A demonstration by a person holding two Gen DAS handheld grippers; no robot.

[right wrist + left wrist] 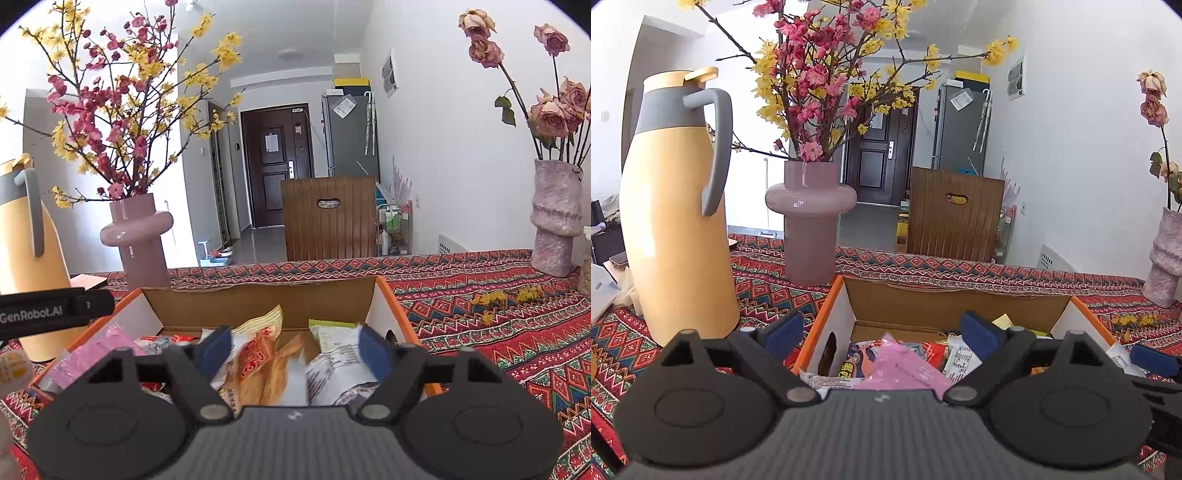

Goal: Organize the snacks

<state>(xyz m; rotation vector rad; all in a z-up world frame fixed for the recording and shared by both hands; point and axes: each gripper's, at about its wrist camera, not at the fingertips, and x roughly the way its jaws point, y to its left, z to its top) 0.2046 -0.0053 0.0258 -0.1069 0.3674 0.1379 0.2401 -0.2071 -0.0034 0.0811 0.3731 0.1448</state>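
Sitting on the patterned tablecloth [480, 306], the cardboard box [258, 299] already has many snack packs inside it, so most of the tidying looks done. Both claws hang just over the box, and both are spread wide with nothing pinched. Seen from the left claw [882, 328], a pink packet [905, 369] lies right below it, at 6 o'clock from the pads, and other packs sit around it. Seen from the right claw [295, 347], an orange snack bag [258, 362] and a white packet [340, 365] lie under it, loose in the box. The packs are piled in a jumble, so I think they may need to be set straight. No snacks show on the cloth outside the box; only small yellow petals [495, 297] lie at 3 o'clock from it. A yellow jug [679, 206] stands at 10 o'clock from the box and a pink vase [810, 218] at 11 o'clock. What is left is hard to tell from here.
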